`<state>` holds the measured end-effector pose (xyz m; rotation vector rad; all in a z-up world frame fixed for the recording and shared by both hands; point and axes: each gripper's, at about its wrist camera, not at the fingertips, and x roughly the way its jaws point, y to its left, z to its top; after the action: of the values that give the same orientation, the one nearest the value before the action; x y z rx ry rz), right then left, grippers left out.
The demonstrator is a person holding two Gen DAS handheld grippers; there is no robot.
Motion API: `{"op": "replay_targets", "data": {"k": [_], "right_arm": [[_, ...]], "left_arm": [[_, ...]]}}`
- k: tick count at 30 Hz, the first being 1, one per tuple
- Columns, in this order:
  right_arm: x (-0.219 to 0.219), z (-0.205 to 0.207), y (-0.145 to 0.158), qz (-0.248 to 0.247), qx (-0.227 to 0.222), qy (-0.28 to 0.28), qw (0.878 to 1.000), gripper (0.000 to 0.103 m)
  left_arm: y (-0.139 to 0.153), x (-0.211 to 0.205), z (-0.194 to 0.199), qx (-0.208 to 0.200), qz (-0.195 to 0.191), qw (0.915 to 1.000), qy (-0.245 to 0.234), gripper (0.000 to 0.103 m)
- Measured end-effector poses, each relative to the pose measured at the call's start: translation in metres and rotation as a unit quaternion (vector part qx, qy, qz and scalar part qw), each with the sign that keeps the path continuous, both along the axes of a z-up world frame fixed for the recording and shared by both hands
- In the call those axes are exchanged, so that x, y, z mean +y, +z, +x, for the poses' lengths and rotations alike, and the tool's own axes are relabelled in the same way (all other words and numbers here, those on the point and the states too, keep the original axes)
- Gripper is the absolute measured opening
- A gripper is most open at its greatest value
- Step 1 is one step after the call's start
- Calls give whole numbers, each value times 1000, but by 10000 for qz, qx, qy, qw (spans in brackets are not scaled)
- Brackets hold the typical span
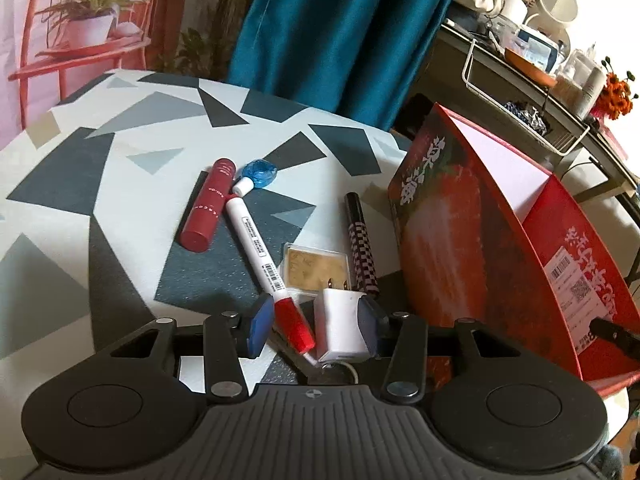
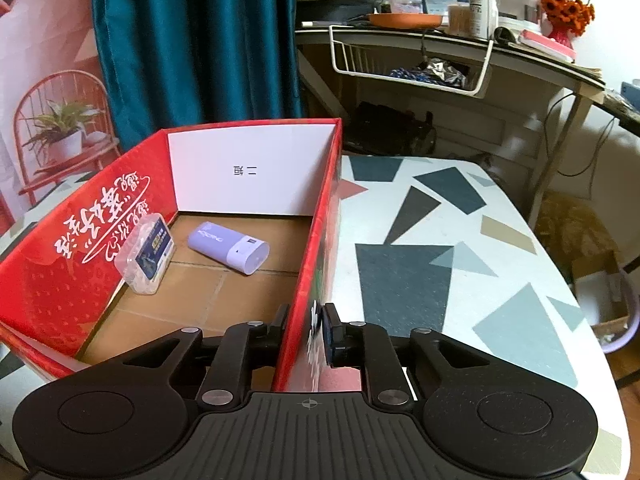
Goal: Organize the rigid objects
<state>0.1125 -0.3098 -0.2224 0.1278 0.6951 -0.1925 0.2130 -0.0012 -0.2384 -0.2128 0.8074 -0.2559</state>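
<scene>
On the table covered with a grey, white and dark triangle-patterned cloth point(image 1: 120, 168) lie six loose things, seen from the left wrist. From left to right: one dark red cylindrical tube point(image 1: 208, 204); one white marker pen with a red cap point(image 1: 260, 256), its cap end toward the camera; one small blue translucent round piece with a white tip point(image 1: 256, 176), just beyond the marker's far end; one flat clear plastic case with a gold-coloured inside point(image 1: 316, 268); one white cube-shaped plug adapter with two metal prongs point(image 1: 340, 328); and one slim black stick with a black-and-white chequered lower part point(image 1: 360, 240).

The left gripper point(image 1: 314, 328) stands open over the table, its two blue pads either side of the marker's red cap and the plug adapter; the right pad touches the adapter, and the left pad is clear of it.

To the right stands one red open-topped cardboard box printed with a strawberry and white lettering point(image 1: 460, 240).

In the right wrist view, the right gripper point(image 2: 306, 332) is clamped on the box's right-hand wall, one finger inside and one outside. The box holds two things: one clear plastic container with a blue label point(image 2: 146, 258), leaning at the left wall, and one lilac rounded power bank point(image 2: 228, 246) lying on the cardboard floor.
</scene>
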Motion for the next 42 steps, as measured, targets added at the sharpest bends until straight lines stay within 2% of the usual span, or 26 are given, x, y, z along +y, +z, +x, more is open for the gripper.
{"op": "replay_targets", "data": {"k": [4,11,15,19,22,32,35,38,42], "right_arm": [[-4,2,-1,17,9,198,9998,18],[-6,2,-2,103,-59,241,9996,19],[-8,-1,-3,175,-136,210,9995,19],[-8,-2,-3,175,-138,222,9995,19],[-8,-2,-4,194,-134,210,9995,19],[-6,-1,-4,189,-109,179,9996,19],[-6,-1,-4,193,-112,170,9996,19],[-6,0,-4,183,-94,176,9996,19],[-6,0,-3,168,-77,190,9996,19]], "left_arm": [[-2,-6,7,51,-177,9998,-69,49],[-10,-32,15,151,241,9986,-437,48],[-17,-38,18,239,439,9979,-422,47],[-25,-41,18,247,679,9965,-419,40],[-24,-38,17,184,838,9958,-328,39],[-21,-9,18,211,745,9969,102,39],[-22,-10,20,186,809,9965,74,39],[-23,-17,20,138,1069,9942,-37,38],[-21,-12,20,124,999,9949,-36,38]]}}
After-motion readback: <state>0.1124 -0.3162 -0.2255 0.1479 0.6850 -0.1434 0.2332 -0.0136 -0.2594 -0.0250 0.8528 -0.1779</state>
